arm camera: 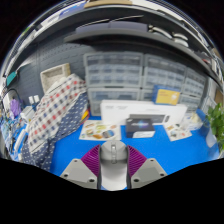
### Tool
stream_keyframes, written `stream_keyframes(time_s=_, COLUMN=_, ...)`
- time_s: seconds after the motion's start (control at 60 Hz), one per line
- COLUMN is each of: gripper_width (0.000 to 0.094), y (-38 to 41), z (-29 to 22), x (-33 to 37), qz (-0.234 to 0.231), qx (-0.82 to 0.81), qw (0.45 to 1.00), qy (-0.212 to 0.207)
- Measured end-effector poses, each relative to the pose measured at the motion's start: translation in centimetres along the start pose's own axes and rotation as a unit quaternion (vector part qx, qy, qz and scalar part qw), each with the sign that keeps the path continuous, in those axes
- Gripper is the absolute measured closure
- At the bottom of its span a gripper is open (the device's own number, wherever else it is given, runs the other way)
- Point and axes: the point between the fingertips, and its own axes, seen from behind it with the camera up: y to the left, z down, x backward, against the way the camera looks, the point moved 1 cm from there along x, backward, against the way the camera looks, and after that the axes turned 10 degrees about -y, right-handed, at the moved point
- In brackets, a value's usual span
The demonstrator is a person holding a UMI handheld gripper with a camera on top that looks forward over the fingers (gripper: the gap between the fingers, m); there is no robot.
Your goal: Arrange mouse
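Observation:
A light grey computer mouse (pixel 114 162) sits between my gripper's (pixel 114 160) two fingers, its front end pointing ahead over the blue table (pixel 178 152). The purple pads (pixel 94 160) press on both of its sides. The mouse is held above the table, and its rear end is hidden below the fingers.
Beyond the fingers lie a white box with a black device (pixel 141 122), printed sheets (pixel 98 130) and a green plant (pixel 216 124) at the right. A plaid cloth (pixel 55 112) hangs over a chair at the left. Grey drawer cabinets (pixel 122 76) stand at the back.

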Motion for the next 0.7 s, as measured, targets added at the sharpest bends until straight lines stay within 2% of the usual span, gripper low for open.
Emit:
stream_keyframes(time_s=0.2, gripper_width=0.0589, y=8.7, z=8.1, x=-1.6, qz=-0.03, qx=0.011, qw=0.997, qy=0.07)
stream_keyframes(time_s=0.45, gripper_width=0.0586, y=9.6, z=17.8, x=-2.1, qz=-0.021, qx=0.024, qw=0.987, qy=0.155)
stream_keyframes(time_s=0.483, gripper_width=0.0586, y=9.5, z=17.7, x=-2.2, qz=-0.023, qx=0.025, qw=0.989, qy=0.142)
stream_keyframes(time_s=0.567, gripper_width=0.0586, y=9.4, z=17.9, x=-2.0, qz=-0.023, qx=0.029, qw=0.989, qy=0.14)
stream_keyframes(time_s=0.7, gripper_width=0.0524, y=9.4, z=17.9, x=-2.0, qz=-0.017, qx=0.015, qw=0.99, qy=0.137)
